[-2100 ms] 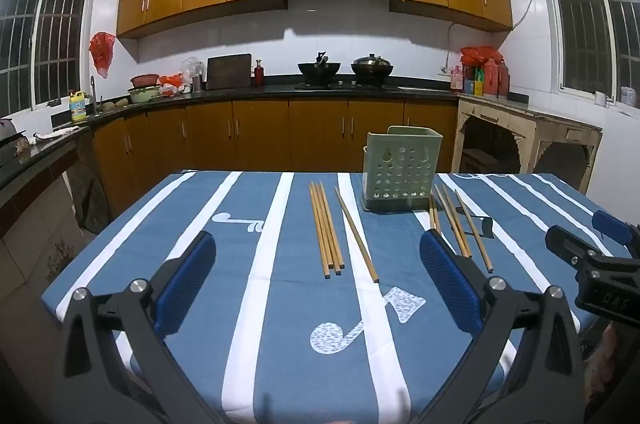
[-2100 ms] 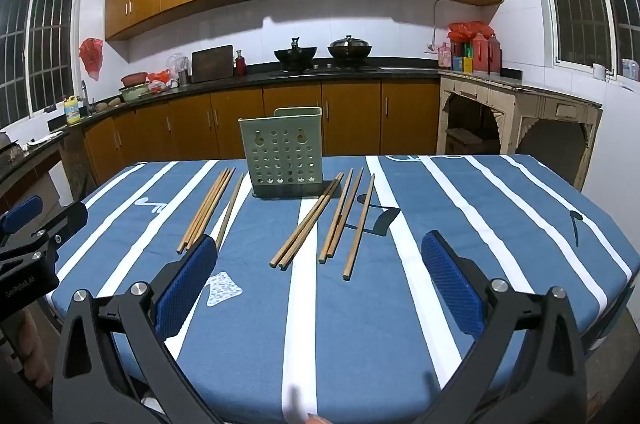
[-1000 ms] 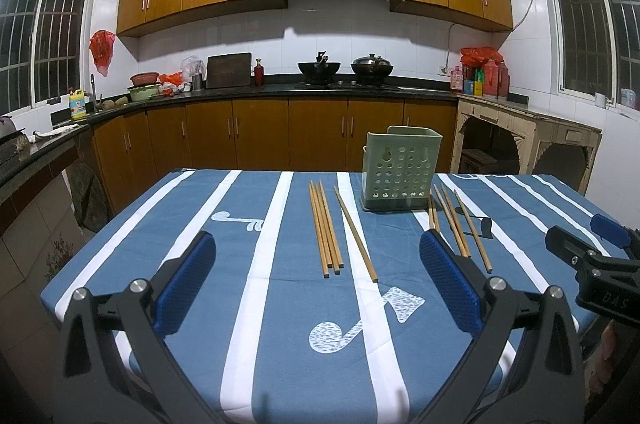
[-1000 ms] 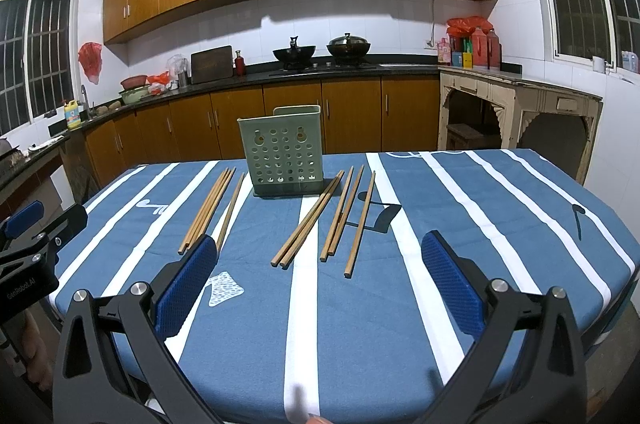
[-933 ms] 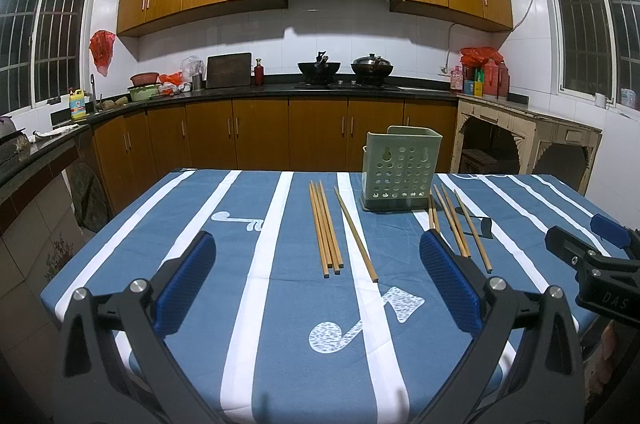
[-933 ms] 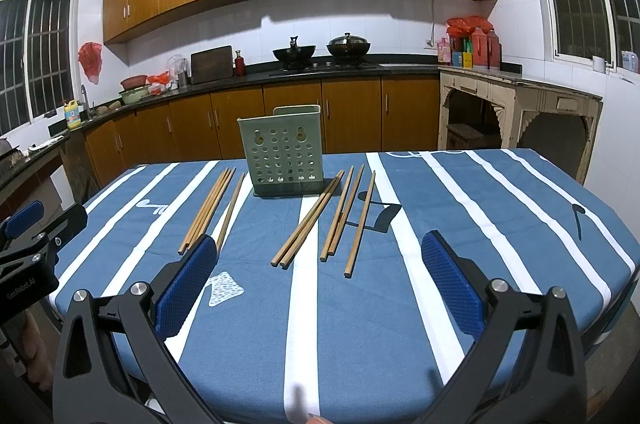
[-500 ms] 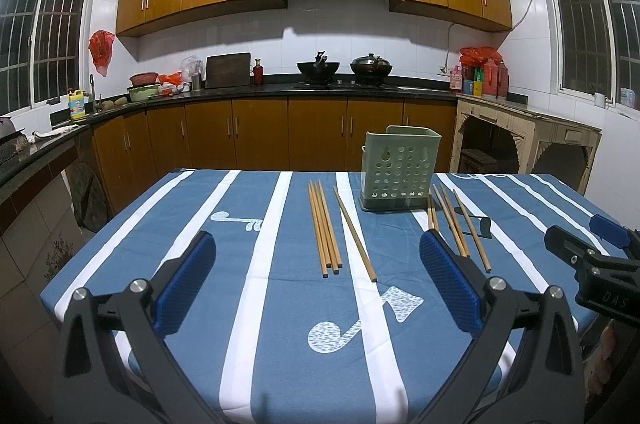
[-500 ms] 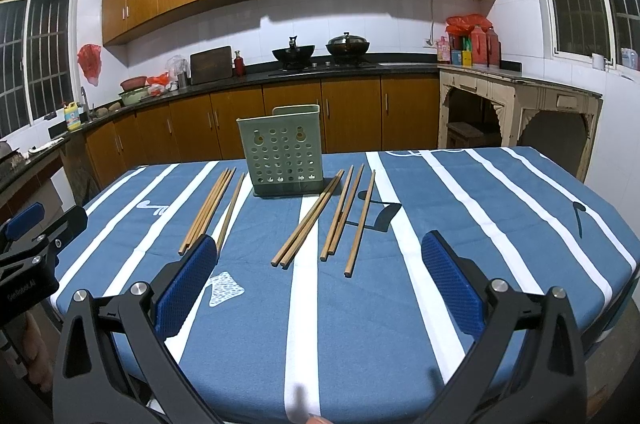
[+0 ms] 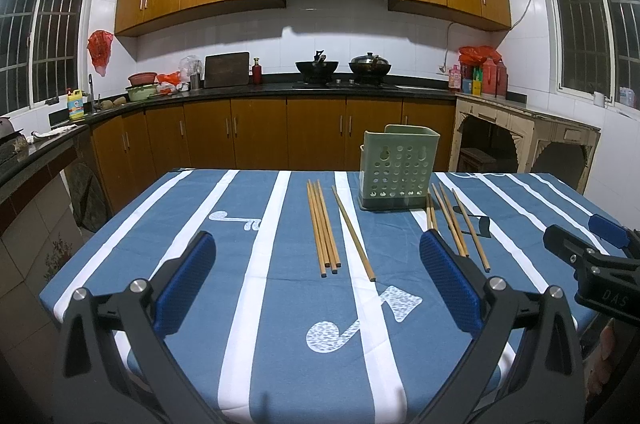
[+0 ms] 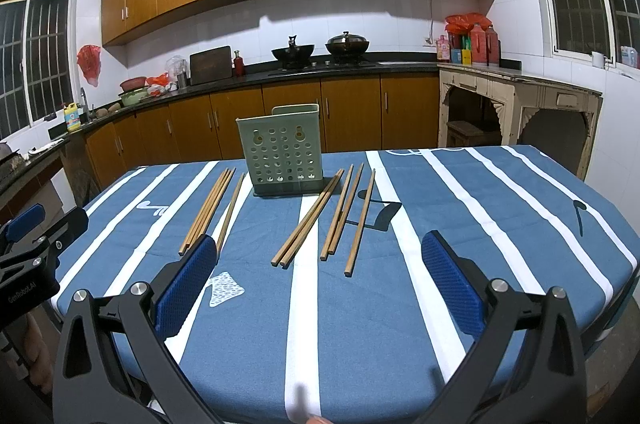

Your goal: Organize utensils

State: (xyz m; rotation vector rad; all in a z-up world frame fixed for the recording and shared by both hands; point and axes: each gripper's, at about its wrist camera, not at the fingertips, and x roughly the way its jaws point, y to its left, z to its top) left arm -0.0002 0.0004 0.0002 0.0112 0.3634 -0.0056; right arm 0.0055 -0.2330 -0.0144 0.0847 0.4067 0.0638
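A green perforated utensil holder [image 9: 396, 168] stands upright on the blue striped tablecloth [image 9: 280, 304]; it also shows in the right wrist view [image 10: 283, 151]. Several wooden chopsticks lie flat in two groups. The left group [image 9: 324, 224] lies left of the holder, also in the right wrist view [image 10: 212, 204]. The right group [image 9: 456, 224] lies right of it, also in the right wrist view [image 10: 336, 216]. My left gripper [image 9: 318, 284] is open and empty, near the table's front edge. My right gripper [image 10: 318, 284] is open and empty, short of the right group.
The table [image 10: 520, 224] stands in a kitchen with wooden cabinets [image 9: 280, 132] and a counter behind. The right gripper's side shows at the right edge of the left wrist view [image 9: 588, 264]. The left gripper's side shows at the left edge of the right wrist view [image 10: 36, 244].
Almost nothing has changed. Both grippers stay open and hover at the table's near edge; the right wrist view has shifted very slightly.
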